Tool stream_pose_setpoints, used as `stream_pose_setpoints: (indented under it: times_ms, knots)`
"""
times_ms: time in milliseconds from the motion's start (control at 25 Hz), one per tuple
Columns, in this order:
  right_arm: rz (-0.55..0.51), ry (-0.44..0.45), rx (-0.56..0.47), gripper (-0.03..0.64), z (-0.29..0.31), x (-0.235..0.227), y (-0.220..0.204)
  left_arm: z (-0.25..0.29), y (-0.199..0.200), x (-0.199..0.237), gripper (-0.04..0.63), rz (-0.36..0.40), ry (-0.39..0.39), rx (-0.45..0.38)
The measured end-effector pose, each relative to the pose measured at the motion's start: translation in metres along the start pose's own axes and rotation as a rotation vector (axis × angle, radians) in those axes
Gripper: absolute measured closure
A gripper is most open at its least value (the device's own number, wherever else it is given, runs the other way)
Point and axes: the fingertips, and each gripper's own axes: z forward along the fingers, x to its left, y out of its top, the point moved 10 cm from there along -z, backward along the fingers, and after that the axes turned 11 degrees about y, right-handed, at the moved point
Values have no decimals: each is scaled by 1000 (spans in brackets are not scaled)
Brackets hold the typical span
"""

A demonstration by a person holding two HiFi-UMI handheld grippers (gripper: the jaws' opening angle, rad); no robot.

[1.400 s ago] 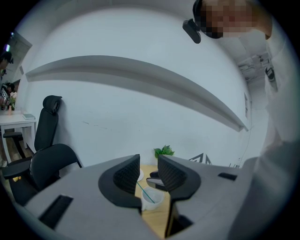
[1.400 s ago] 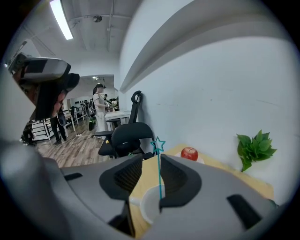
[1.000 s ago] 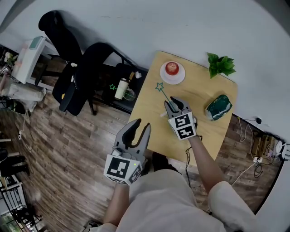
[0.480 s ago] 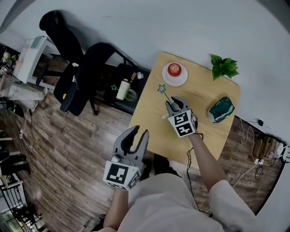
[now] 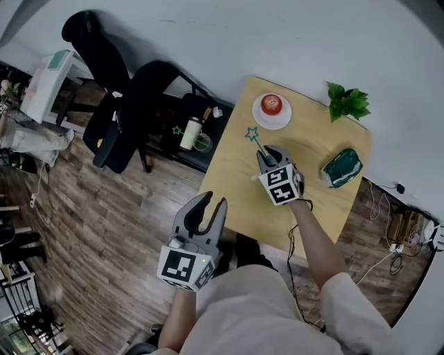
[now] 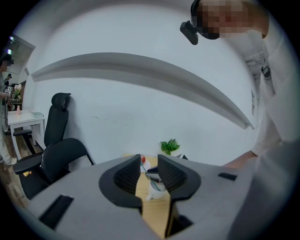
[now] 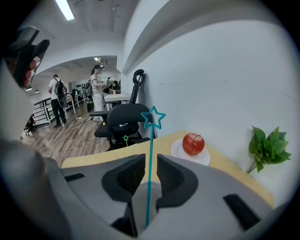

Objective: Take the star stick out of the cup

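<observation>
Right gripper point(image 7: 145, 171) straddles the stick point(image 7: 151, 150) over the cup point(image 6: 153, 191) — jaws have just been closing, not yet pinching it, set for the lift. Left gripper point(image 6: 149, 174) idles near, open, empty.

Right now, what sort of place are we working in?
Most likely an open-plan office or lab. There are black office chairs beside the small wooden table, a white desk on wood-look flooring, and people standing at desks under strip lights further back.
</observation>
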Motion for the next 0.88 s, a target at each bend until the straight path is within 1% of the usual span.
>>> stream_pose_setpoints:
  times_ms: [120,640,880]
  knots:
    - [-5,-3,8,543,2,1,0,-1,0,2,491,-3,5,1]
    - [-3,-26,3,595,1,2,1,-7,0,7,491,-3,14,-2]
    - [-4,-30,-1,600,0,3,0,-9,0,5,491,-1,20,-9]
